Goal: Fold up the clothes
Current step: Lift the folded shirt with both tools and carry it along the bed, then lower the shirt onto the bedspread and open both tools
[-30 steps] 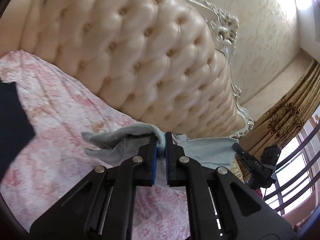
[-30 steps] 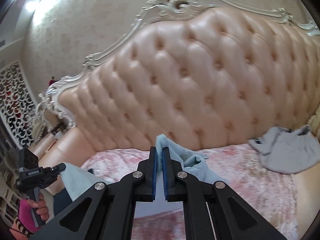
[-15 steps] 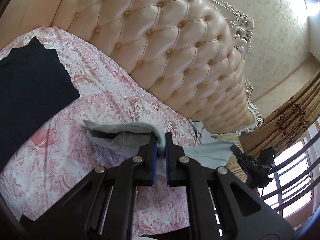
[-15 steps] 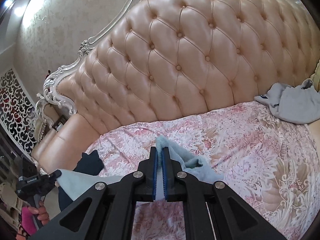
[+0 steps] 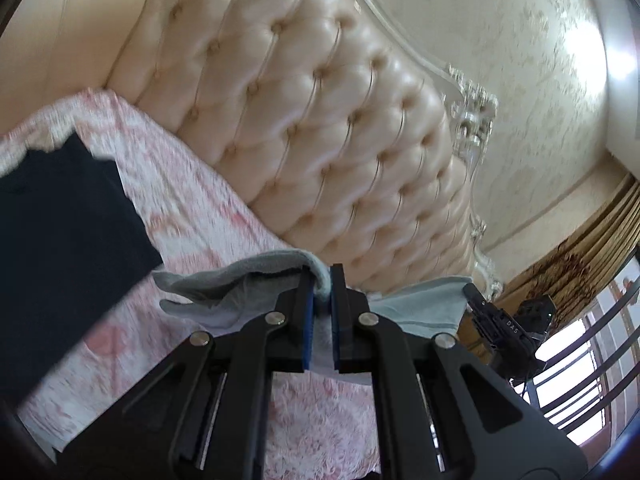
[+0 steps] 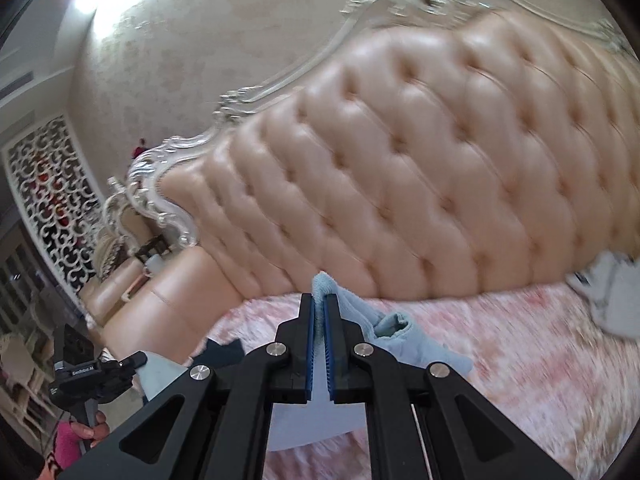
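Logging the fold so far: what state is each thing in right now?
Left gripper: shut on the light blue garment.
Right gripper: shut on the same garment.
Light blue garment: held up between both grippers.
Dark garment: lying flat on the bed.
Grey garment: crumpled by the headboard.

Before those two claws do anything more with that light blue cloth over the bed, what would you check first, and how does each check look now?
1. Left claw gripping the light blue garment: ok, pads shut on a bunched edge.
2. Right claw gripping the same garment: ok, shut on fabric.
3. Garment hanging flat between the claws: cannot tell, its middle is hidden.
4. Bare floral bedsheet ahead to lay it on: ok.
5. Dark folded garment out of the way: ok, off to the left.
6. Grey garment clear: ok, far right by the headboard.
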`<control>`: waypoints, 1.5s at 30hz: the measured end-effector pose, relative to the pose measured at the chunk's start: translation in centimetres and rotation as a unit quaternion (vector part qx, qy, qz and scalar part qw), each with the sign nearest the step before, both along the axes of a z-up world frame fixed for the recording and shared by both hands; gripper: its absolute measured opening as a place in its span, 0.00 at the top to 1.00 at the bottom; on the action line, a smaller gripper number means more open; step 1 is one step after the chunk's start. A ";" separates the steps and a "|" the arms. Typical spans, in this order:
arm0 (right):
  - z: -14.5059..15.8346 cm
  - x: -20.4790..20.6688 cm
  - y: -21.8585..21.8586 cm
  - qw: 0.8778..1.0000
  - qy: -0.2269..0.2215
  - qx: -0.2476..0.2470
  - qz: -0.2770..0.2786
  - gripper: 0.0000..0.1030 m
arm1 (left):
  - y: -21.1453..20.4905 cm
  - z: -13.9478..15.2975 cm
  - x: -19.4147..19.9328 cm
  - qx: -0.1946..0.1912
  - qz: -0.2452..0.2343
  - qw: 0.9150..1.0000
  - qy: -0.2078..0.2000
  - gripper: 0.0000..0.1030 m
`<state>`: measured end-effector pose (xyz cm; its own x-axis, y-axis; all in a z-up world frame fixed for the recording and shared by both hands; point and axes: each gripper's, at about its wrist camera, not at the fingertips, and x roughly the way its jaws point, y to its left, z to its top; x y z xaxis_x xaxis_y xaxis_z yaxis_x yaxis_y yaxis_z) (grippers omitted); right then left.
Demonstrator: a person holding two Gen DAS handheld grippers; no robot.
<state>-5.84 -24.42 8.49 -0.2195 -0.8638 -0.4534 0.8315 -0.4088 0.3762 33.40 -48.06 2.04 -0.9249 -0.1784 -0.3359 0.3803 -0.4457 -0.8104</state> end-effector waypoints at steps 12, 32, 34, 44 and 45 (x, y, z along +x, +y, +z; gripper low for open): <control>0.7 7.4 -21.1 0.987 -0.055 -0.062 0.139 0.96 | -7.9 6.0 17.8 -0.046 0.157 0.986 -0.015 0.92; -24.4 9.2 -25.9 0.965 -0.199 0.054 0.162 0.95 | 4.0 -13.9 22.3 0.039 0.249 0.958 -0.141 0.92; -25.2 8.8 -26.0 0.962 -0.205 0.063 0.166 0.95 | 4.2 -14.3 22.5 0.046 0.257 0.955 -0.142 0.92; -28.1 8.3 -25.1 0.966 -0.164 0.151 0.133 0.57 | 4.9 -17.9 22.8 0.108 0.250 0.944 -0.184 0.65; -28.2 7.8 -24.3 0.966 -0.171 0.150 0.125 0.50 | 5.0 -18.0 23.0 0.112 0.254 0.941 -0.194 0.25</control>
<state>1.98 -48.75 -19.71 0.1858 -0.6895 -0.7000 0.7664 -0.3441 0.5424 56.39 -43.03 -15.96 -0.5397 -0.4492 -0.7120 0.7843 0.0392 -0.6192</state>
